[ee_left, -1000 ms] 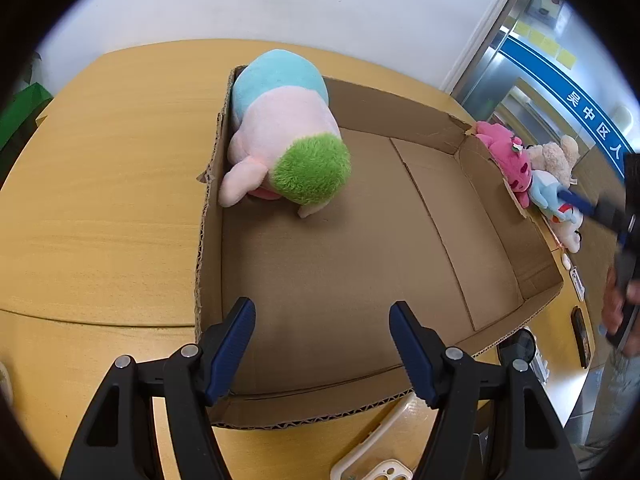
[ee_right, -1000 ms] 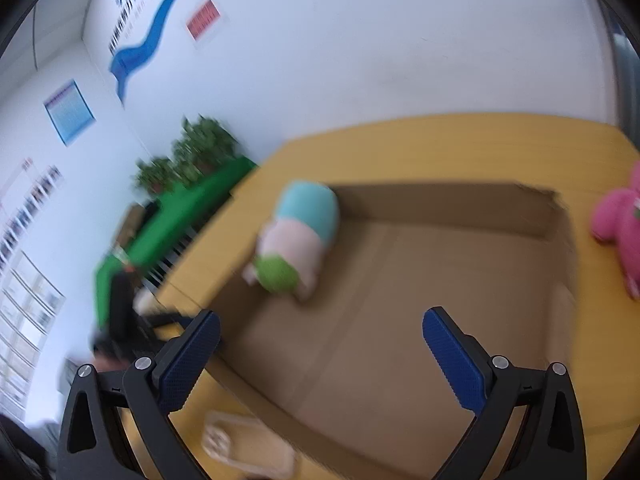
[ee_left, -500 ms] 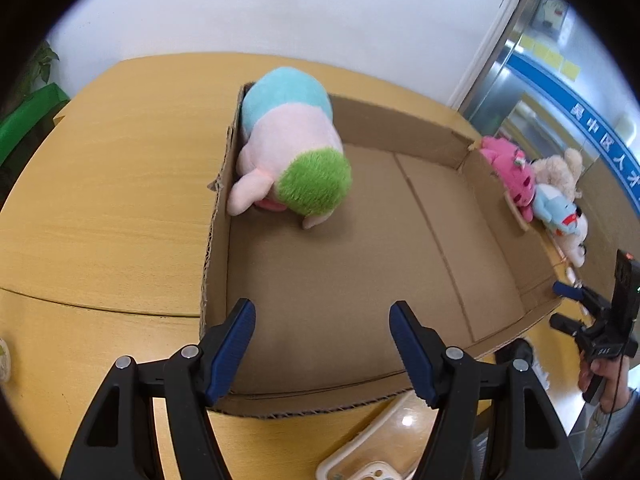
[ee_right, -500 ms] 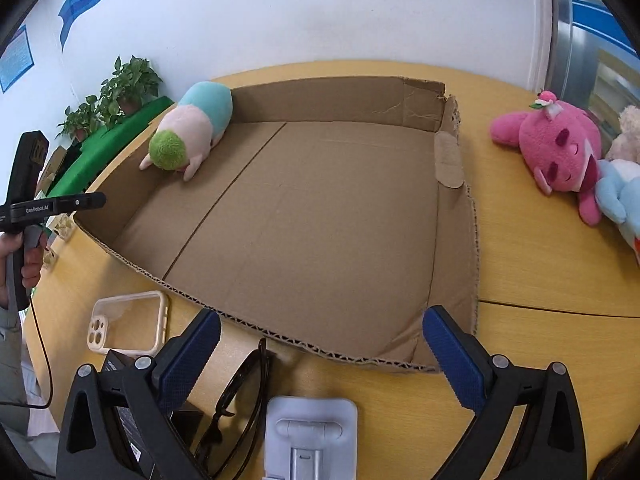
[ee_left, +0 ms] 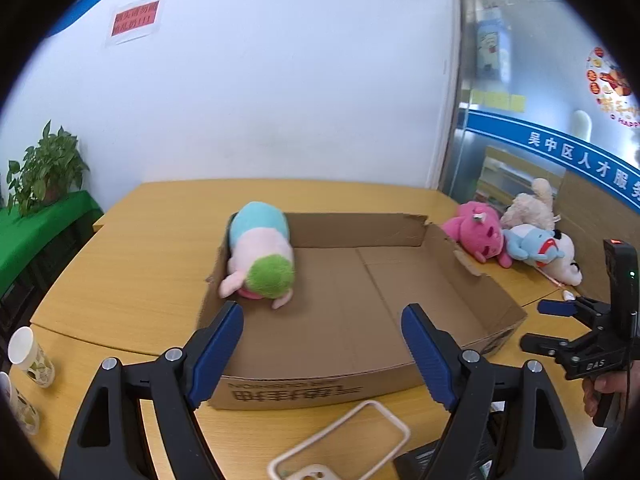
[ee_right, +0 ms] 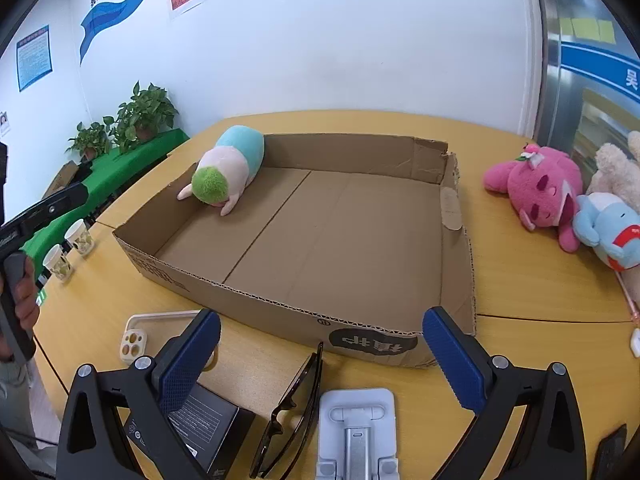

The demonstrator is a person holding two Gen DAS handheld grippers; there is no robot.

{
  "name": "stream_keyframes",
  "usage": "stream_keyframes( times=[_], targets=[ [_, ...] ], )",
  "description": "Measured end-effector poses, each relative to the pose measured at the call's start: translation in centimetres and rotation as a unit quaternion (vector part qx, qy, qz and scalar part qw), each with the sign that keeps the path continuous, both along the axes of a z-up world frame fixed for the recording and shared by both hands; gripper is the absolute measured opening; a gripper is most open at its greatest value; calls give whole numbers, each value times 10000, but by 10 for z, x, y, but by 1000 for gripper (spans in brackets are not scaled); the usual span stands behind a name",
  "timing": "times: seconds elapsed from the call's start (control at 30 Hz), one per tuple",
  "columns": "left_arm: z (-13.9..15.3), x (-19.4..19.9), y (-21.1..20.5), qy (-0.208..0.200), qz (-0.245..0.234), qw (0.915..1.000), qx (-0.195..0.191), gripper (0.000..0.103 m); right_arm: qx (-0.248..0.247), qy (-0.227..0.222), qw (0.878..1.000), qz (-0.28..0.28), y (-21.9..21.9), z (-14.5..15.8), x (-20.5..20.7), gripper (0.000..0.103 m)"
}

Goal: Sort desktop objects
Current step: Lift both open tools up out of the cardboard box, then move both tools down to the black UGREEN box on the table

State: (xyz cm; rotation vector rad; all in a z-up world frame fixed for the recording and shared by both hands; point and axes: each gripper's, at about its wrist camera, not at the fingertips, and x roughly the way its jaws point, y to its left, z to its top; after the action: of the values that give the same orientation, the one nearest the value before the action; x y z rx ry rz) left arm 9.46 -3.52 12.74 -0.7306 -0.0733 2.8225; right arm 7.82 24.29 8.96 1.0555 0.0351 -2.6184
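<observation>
The left gripper (ee_left: 322,344) hung with its blue-padded fingers wide apart and nothing between them; just below it a clear phone case (ee_left: 340,440) lay on the table (ee_left: 120,288); ahead stood the shallow cardboard box (ee_left: 360,380), and in its far left corner lay a plush toy (ee_left: 260,256) with a green head, pink middle and blue rear, leaning on the box wall. The right gripper (ee_right: 320,354) was likewise spread open and empty; directly beneath it were black sunglasses (ee_right: 292,408), a white phone stand (ee_right: 356,432) and a black box (ee_right: 200,420) under its left finger; the phone case (ee_right: 160,332) lay just left of that finger; beyond, the cardboard box (ee_right: 360,340); farther right of it, outside on the table, a pink plush (ee_right: 536,188) touched a blue plush (ee_right: 608,232) and a cream plush (ee_right: 616,172); far left stood two paper cups (ee_right: 80,236).
</observation>
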Motion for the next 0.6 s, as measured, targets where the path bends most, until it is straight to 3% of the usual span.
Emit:
stream_keyframes(
  times=[0.23,0.37,0.6],
  targets=[
    [-11,3,29,-172,-161,9990,387,82,-164,-31,9997,-162,-4,-6,12,103],
    [-19,-3,37,-476,-317,9970,514,81,-84,-52,9997,-236,-6,-11,17,103],
    [-28,4,49,-568,-460,9967,361,81,-94,60,9998,-184,-9,-8,29,103]
  ],
)
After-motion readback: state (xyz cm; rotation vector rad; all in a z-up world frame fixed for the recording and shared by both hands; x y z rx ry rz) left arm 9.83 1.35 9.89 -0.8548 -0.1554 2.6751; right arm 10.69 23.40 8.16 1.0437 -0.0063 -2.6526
